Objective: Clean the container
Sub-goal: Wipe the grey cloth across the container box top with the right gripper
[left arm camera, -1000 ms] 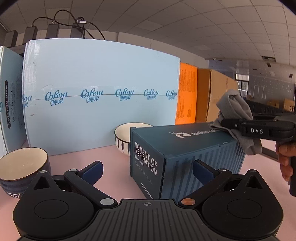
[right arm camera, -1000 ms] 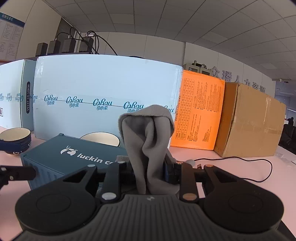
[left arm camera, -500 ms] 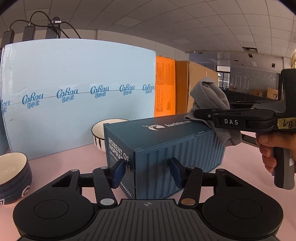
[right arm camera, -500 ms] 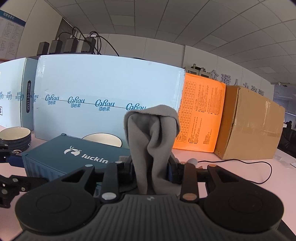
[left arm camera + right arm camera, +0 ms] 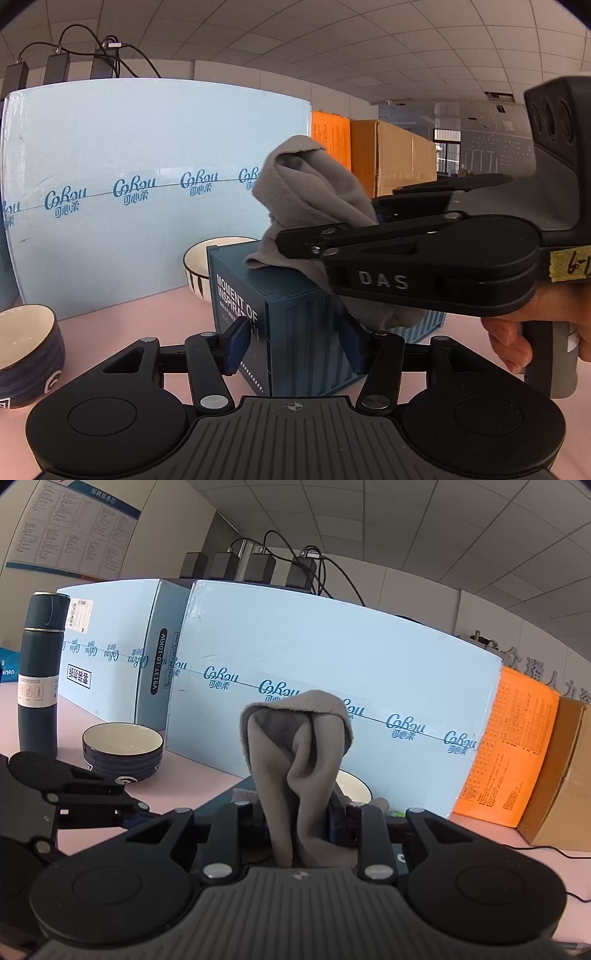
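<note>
The left gripper (image 5: 291,345) squeezes the blue box (image 5: 295,317) so it stays put; the right gripper (image 5: 301,830) pinches the gray cloth (image 5: 299,760) to wipe its top.

The blue container (image 5: 295,325) filled the gap between the left gripper's (image 5: 291,349) pads, blocking any push toward 12 o'clock. At 2 o'clock the right gripper (image 5: 332,240) and its grey cloth (image 5: 310,199) hung over the container's top. Bare pink table (image 5: 122,317) lay open at 10 o'clock, bounded by a dark bowl (image 5: 27,350) at 9 and a light-blue carton (image 5: 147,184) behind.
</note>
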{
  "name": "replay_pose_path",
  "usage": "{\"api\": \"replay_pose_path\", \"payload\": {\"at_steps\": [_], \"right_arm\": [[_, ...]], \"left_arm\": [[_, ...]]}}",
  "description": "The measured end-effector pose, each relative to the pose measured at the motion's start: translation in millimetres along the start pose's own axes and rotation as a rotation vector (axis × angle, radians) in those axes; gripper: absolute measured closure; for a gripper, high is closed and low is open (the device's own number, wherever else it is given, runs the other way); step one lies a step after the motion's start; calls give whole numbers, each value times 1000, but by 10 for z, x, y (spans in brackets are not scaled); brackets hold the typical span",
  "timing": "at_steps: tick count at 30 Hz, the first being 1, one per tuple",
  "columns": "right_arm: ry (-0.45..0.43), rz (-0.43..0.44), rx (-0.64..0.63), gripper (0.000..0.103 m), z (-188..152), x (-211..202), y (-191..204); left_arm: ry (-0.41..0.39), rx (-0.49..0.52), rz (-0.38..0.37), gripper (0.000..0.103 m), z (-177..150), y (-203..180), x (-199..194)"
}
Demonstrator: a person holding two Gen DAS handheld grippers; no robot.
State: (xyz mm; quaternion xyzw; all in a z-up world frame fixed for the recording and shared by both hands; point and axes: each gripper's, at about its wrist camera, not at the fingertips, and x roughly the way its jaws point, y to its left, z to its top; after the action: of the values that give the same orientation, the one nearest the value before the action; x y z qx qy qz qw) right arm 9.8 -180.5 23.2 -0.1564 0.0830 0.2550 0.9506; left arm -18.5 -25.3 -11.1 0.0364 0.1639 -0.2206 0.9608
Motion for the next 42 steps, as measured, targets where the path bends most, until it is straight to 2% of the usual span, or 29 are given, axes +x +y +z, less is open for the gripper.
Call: {"api": "replay_pose_path", "payload": {"at_steps": [4,10,13,18,21,24,26,27,30,33,36,39,42], "right_arm": [[24,-6,-16,75,81,181,55],[62,-80,-6,75,98,328,-87],[74,-124,12,75,35,289,-276],[86,-174,46,74,-94,95,-569],[85,-206,60,74,-176,-36,-705],[79,-226,86,74,-256,-167,-820],[68,-226,92,74,-297,-238,-849],[62,-223,93,74,-313,-270,-847],[40,-202,94,74,-331,-317,-785],[17,-178,111,73,-336,-332,-709],[-5,-145,119,73,-310,-337,-598],[-27,-109,77,73,-307,-367,-446],[-39,-85,63,74,-304,-391,-397]], "left_arm": [[2,7,5,51,-1,-13,1],[-3,-1,-4,51,-6,-6,-19],[-9,-5,-54,51,-11,-20,-45],[-37,70,-183,50,-34,-199,-121],[-53,118,-219,42,-53,-314,-164],[-33,112,-161,42,-56,-367,-138],[15,79,-80,42,-46,-370,-71],[47,56,-30,39,-41,-374,-35],[87,20,27,39,-12,-436,-46],[130,44,100,39,-28,-605,-32],[161,-26,122,39,-95,-691,15],[206,-52,220,37,-96,-703,116],[264,-232,225,38,-50,-604,152]]}}
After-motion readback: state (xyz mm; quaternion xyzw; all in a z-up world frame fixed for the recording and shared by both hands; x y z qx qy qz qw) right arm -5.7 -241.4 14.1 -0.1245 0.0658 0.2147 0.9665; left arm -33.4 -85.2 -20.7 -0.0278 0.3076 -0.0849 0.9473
